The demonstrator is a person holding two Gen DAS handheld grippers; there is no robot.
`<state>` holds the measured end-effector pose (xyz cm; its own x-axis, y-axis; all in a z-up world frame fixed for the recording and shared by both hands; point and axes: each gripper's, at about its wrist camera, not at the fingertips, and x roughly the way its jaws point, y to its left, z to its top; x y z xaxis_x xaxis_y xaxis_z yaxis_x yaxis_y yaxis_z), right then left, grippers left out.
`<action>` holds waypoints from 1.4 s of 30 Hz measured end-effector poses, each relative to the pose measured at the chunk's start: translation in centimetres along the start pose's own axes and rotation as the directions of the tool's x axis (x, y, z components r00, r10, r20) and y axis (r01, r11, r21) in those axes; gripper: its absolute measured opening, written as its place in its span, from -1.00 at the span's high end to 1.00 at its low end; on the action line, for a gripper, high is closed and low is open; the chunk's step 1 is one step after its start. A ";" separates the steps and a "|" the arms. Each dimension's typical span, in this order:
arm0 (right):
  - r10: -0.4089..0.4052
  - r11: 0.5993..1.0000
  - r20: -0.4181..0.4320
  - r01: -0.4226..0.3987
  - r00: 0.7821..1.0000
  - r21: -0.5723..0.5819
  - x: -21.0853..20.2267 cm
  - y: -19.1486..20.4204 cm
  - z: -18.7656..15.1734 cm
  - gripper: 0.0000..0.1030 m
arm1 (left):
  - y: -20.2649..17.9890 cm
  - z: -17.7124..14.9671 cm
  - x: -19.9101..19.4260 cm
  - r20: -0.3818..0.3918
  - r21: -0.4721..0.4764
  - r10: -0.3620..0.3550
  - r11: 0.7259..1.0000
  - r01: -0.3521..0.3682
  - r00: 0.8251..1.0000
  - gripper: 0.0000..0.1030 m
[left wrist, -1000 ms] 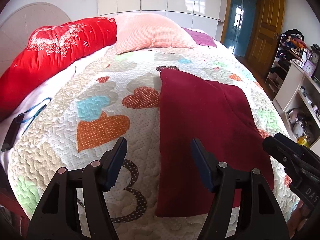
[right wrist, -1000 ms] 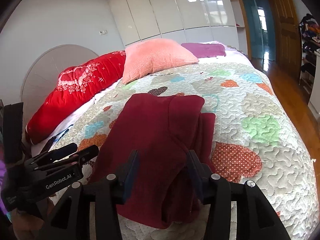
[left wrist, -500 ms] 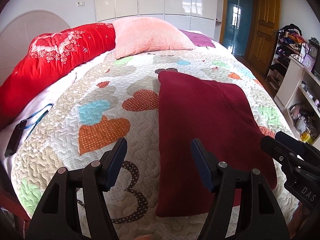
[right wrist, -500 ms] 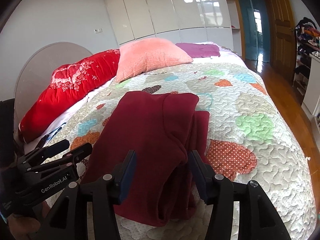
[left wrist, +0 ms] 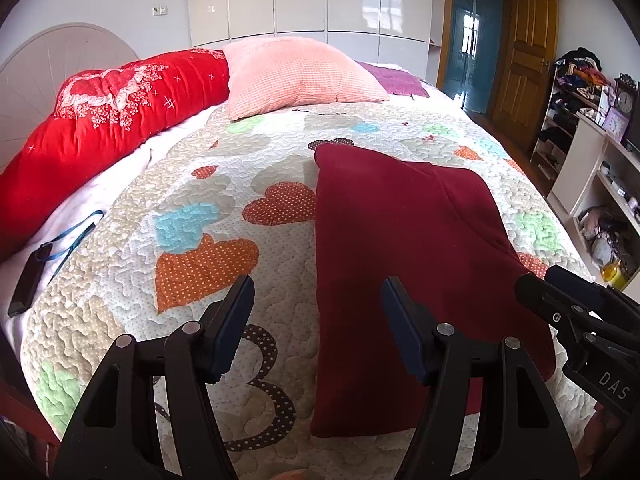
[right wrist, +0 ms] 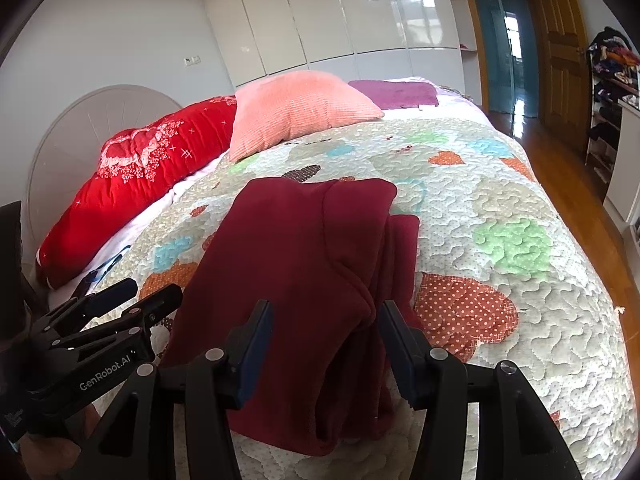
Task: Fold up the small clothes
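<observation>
Off to the left of your left gripper's fingers, a black gadget with a blue strap lies on the white sheet beside the long red cushion. Your left gripper has its fingers spread wide with nothing between them, hovering over the quilt; past its left fingertip sits the orange heart patch, and the gap between the fingers frames bare quilt and the left edge of the dark red garment. That garment lies folded flat on the quilt, running ahead of and to the right of your left gripper's right finger, its near corner under that finger.

Further ahead, a pink pillow leans at the head of the bed.

Your right gripper also has its fingers spread apart, holding nothing. From its camera the garment sits straight ahead between the fingers, with a bunched fold by the right fingertip. To the right of that finger lies a red dotted heart patch.
</observation>
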<state>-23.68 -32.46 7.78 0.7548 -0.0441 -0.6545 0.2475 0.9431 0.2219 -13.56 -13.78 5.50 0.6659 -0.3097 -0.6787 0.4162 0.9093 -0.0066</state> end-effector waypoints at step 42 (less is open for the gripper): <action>0.011 1.000 -0.044 -0.010 0.999 0.003 1.3 0.3 -0.2 -0.03 | 0.0 0.0 0.5 0.007 0.008 0.010 1.000 -0.010 1.000 -0.29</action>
<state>-22.70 -32.20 6.83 0.7298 -0.0196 -0.6834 0.2417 0.9424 0.2311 -13.25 -13.98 5.21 0.6744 -0.3031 -0.6733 0.4147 0.9100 0.0057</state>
